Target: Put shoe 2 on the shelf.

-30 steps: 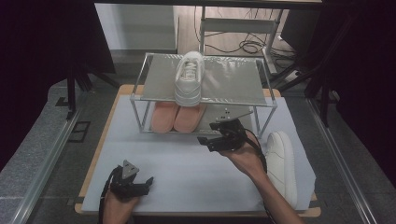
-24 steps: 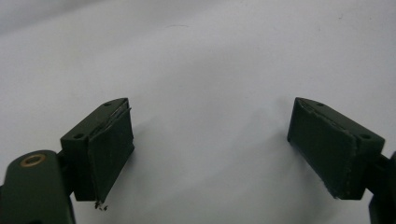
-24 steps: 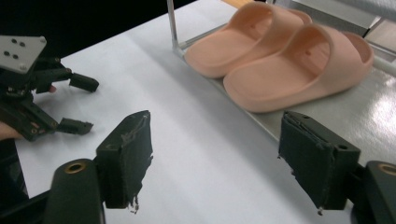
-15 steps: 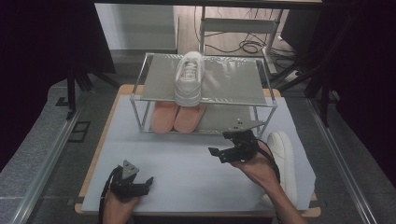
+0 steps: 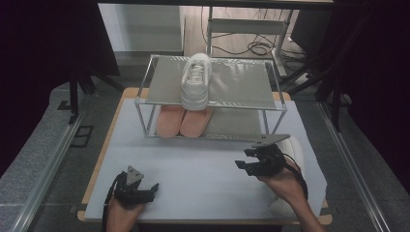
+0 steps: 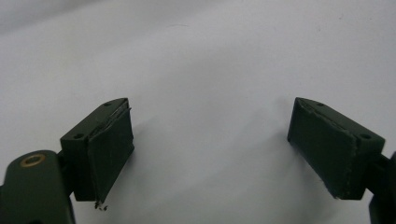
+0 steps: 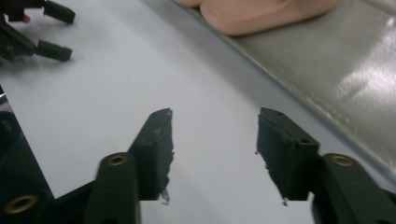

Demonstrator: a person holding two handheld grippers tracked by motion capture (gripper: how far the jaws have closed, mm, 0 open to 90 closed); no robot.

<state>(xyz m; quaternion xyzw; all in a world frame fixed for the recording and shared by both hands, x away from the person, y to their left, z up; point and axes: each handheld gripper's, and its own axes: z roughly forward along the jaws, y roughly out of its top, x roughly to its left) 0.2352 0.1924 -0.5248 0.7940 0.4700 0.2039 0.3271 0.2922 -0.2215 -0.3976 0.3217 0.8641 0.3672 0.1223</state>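
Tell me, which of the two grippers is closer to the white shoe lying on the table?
Right. The right gripper hangs just beside the white shoe on the table, jaws apart and empty, having just closed partway; the left gripper sits far across the table.

Two black jaws of the right gripper (image 7: 212, 154) rise from the bottom edge, parted with bare white table surface (image 7: 116, 79) between them; they have just been closing, with nothing held. At upper right lies a grey metal shelf (image 7: 336, 74) bearing pink slippers (image 7: 261, 11). At upper left, farther off, the left gripper (image 7: 32, 28) rests above the table.
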